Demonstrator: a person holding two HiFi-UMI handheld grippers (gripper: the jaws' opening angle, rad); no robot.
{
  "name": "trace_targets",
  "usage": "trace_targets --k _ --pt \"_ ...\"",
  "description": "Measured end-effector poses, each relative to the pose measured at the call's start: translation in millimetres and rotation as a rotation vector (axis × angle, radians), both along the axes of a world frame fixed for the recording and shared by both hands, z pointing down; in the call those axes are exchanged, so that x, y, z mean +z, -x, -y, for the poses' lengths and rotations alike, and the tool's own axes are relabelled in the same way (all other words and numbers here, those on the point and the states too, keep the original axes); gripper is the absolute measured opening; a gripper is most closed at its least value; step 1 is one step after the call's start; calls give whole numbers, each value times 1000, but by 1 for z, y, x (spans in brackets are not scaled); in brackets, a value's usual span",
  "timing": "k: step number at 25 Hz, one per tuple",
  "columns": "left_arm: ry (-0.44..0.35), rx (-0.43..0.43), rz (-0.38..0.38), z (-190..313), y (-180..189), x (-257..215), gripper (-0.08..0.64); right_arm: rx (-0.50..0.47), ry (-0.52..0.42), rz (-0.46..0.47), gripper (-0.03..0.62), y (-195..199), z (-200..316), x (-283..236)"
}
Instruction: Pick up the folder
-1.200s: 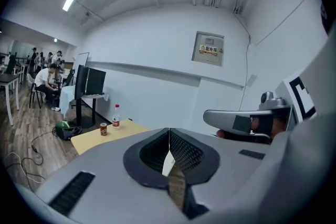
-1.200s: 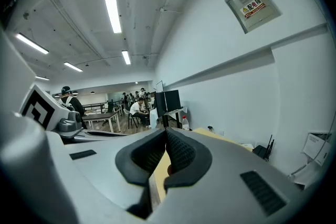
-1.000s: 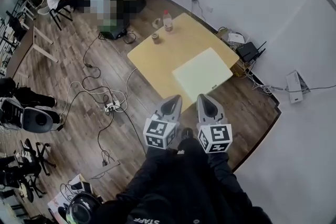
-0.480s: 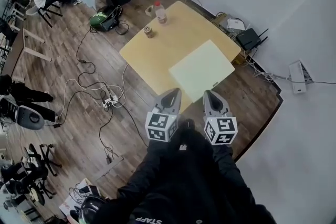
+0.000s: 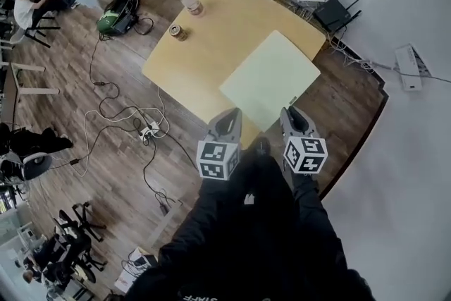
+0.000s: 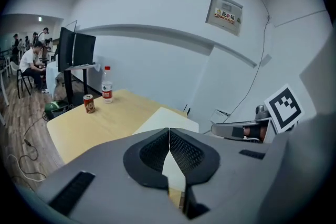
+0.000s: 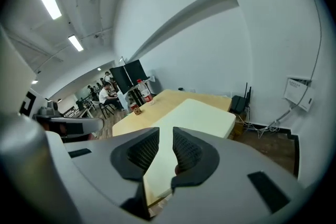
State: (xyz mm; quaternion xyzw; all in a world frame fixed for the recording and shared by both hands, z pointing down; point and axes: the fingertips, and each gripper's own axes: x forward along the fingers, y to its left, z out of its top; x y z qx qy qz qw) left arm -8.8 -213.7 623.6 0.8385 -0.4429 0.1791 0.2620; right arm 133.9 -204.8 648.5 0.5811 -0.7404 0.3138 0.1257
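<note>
A pale yellow-green folder [image 5: 271,77] lies flat on the right half of the light wooden table [image 5: 204,60], reaching its near edge. Both grippers hover short of that edge, above the floor, and touch nothing. My left gripper [image 5: 227,122] has its ribbed pads pressed together, empty. In the left gripper view the folder [image 6: 169,118] lies just beyond the left gripper [image 6: 169,131]. My right gripper [image 5: 292,116] points at the folder's near right corner. Its jaws are opening, with a narrow gap and nothing between them. The folder [image 7: 202,115] shows through the right gripper [image 7: 166,135].
A water bottle [image 5: 190,0] and a drink can [image 5: 177,31] stand at the table's far left. Cables and a power strip [image 5: 148,130] lie on the wooden floor to the left. A router [image 5: 331,13] and boxes sit by the white wall behind the table.
Both grippers have come down and forward to the table's near edge. The table and folder now look nearer and larger in the head view.
</note>
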Motion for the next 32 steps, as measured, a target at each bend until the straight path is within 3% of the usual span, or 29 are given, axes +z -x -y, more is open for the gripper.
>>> trace_targets --k 8,12,17,22,28,32 --pt "64 42 38 34 -14 59 34 167 129 1 201 -48 24 91" --pt "73 62 46 48 -23 80 34 256 149 57 254 -69 32 122" --pt "101 58 50 53 -24 101 34 308 167 208 334 -72 38 152" --pt "98 46 38 63 -34 109 34 367 177 433 392 -77 49 176" --pt "108 39 38 64 -32 117 34 334 194 672 433 -64 58 193" --pt "115 47 45 62 -35 122 34 312 187 770 430 -61 61 196"
